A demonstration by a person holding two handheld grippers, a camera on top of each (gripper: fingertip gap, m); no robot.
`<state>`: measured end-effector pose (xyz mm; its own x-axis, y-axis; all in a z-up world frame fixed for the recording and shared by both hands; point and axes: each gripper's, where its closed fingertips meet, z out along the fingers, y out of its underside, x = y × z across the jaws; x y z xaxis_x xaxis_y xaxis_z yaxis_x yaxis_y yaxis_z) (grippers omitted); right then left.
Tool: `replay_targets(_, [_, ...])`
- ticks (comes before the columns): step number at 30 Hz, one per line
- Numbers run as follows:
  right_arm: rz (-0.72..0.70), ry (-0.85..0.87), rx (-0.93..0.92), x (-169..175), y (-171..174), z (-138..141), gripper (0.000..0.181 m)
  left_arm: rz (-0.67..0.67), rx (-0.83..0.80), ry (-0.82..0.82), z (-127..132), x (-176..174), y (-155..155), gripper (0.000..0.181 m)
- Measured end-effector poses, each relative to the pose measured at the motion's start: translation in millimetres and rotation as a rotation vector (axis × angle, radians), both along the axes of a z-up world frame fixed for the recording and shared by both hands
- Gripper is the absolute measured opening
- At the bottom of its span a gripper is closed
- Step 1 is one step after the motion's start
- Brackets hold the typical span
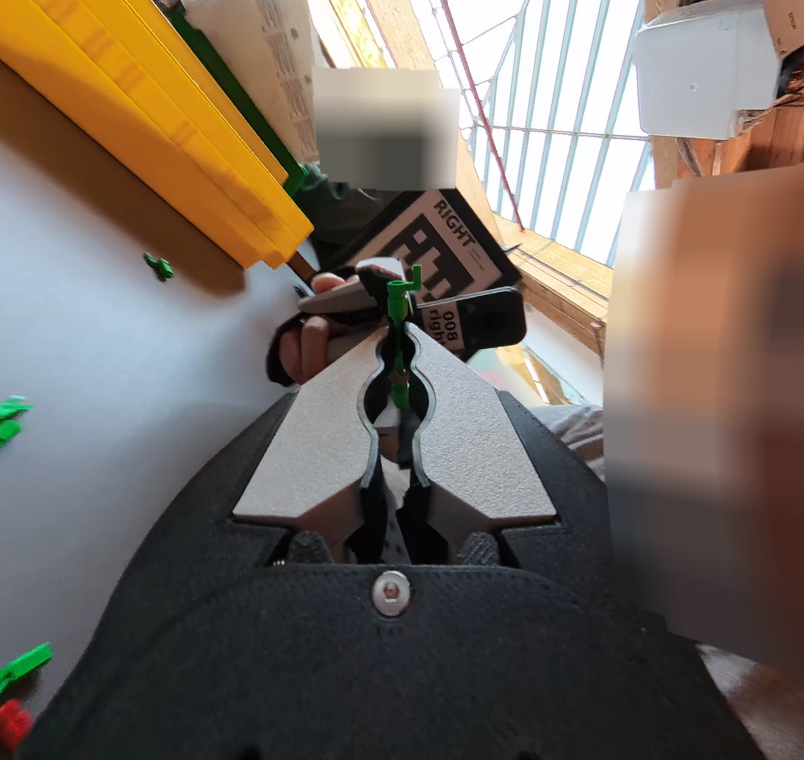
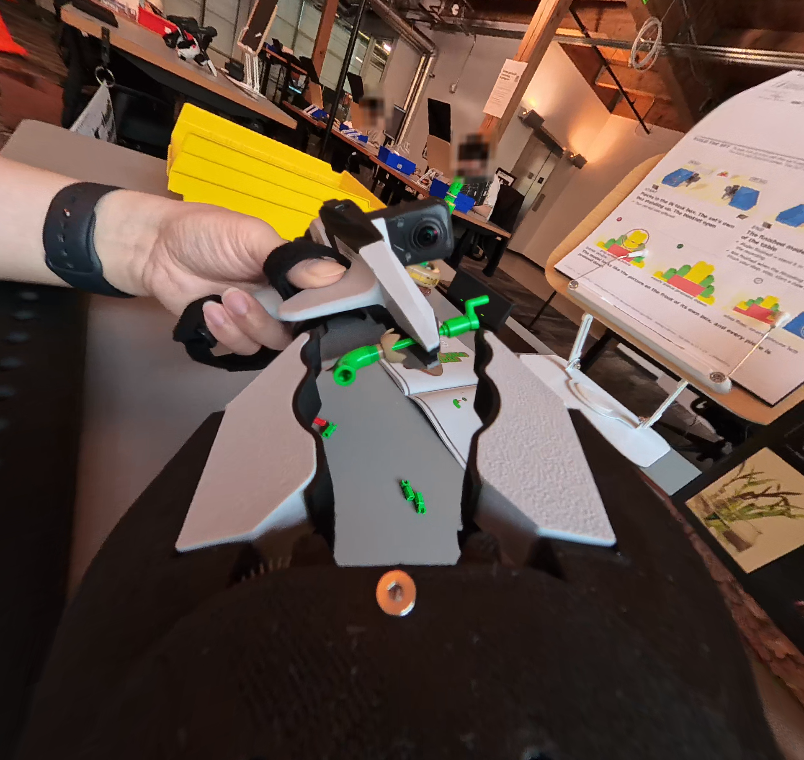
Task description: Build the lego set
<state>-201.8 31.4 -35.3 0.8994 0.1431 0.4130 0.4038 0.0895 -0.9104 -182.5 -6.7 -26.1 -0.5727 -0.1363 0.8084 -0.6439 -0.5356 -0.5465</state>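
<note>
My left gripper (image 1: 396, 331) is shut on a thin green lego stem (image 1: 396, 304), which carries a small tan and brown piece (image 1: 398, 376) and a side peg at its far end. In the right wrist view the left gripper (image 2: 428, 350) holds this stem (image 2: 459, 326) in the air, with a curved green end (image 2: 348, 369) pointing towards me. My right gripper (image 2: 396, 339) is open and empty, its fingers on either side of the stem, just short of it. It also shows in the left wrist view (image 1: 370, 287), right behind the stem.
Stacked yellow bins (image 2: 243, 174) stand at the back left of the grey table (image 2: 383, 456). Loose green pieces (image 2: 412, 495) and a red one (image 2: 319, 421) lie on it. An open booklet (image 2: 435, 384) lies ahead. An instruction sheet on a stand (image 2: 696, 239) is at the right.
</note>
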Motion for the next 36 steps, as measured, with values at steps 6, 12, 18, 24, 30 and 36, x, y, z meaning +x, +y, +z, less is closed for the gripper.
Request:
replay_targets(6, [-0.008,0.066,-0.045,6,-2,-2,0.042,0.21,0.177,-0.002,-10,12,30,0.0])
replay_targets(12, [-0.074,-0.008,-0.096,12,1,-12,0.032,0.241,0.203,0.042,-19,15,34,0.0])
replay_targets(18, [-0.056,-0.123,-0.161,3,2,-27,0.018,0.287,0.228,0.059,-23,18,41,0.0])
replay_targets(24, [-0.103,-0.208,-0.187,4,7,-34,0.007,0.289,0.219,0.072,-26,19,41,0.0])
replay_targets(30, [-0.124,-0.26,-0.155,6,4,-28,0.007,0.243,0.114,0.041,-14,17,39,0.008])
replay_targets(36, [-0.107,-0.342,-0.055,-3,-2,-14,0.007,0.178,0.035,-0.071,9,6,43,0.015])
